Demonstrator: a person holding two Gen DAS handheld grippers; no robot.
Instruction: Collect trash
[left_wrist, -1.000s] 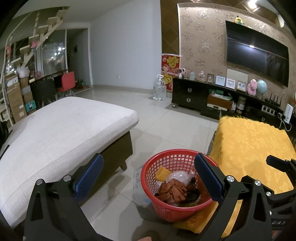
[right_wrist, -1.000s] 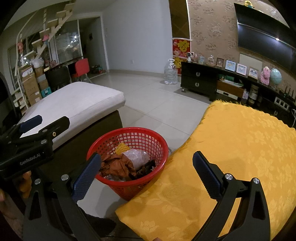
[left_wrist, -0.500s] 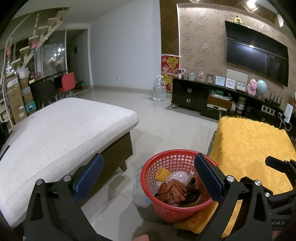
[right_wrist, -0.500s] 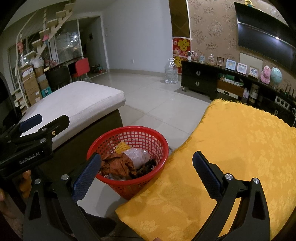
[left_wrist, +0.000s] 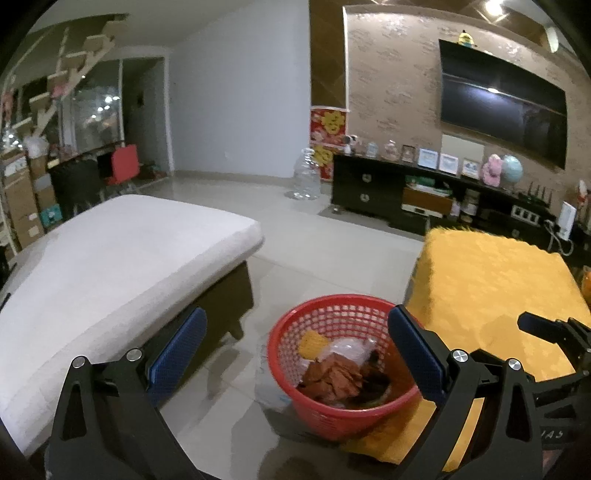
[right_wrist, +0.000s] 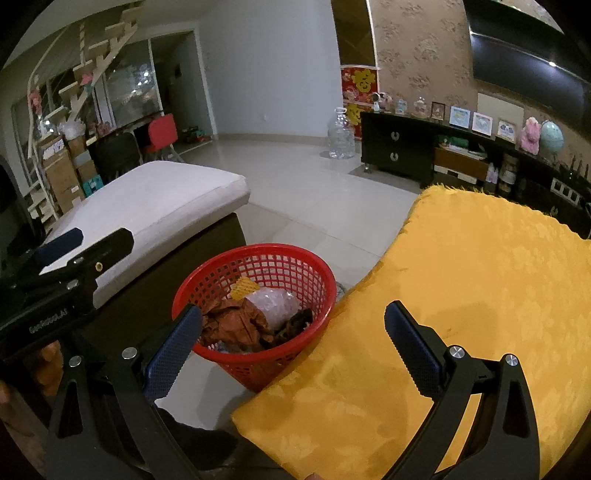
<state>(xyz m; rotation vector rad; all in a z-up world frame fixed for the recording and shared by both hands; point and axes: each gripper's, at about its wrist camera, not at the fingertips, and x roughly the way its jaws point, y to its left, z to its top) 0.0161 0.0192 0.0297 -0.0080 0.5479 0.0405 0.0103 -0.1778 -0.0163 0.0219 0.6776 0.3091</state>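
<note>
A red mesh basket (left_wrist: 345, 310) (right_wrist: 258, 254) stands on the tiled floor between a white cushioned bench and a yellow-covered table. Inside it lie crumpled brown paper (left_wrist: 332, 374) (right_wrist: 236, 321), a clear plastic wrapper (right_wrist: 273, 302) and a small yellow scrap (left_wrist: 312, 341). My left gripper (left_wrist: 295, 350) is open above the basket's near side, nothing between its blue pads. My right gripper (right_wrist: 291, 339) is open too, empty, over the basket's right rim and the yellow cloth. In the right wrist view the left gripper's body (right_wrist: 66, 266) shows at the left.
The white bench (left_wrist: 110, 258) is left of the basket, the yellow-covered table (right_wrist: 461, 295) right of it. A dark TV cabinet (left_wrist: 424, 195) with frames and toys lines the far wall, with a big water bottle (left_wrist: 304, 179) beside it. Open tiled floor (left_wrist: 325, 236) lies beyond.
Both views have shifted only slightly; the left wrist view has tilted a little and is blurred. Both grippers stay open and the basket has not moved.
</note>
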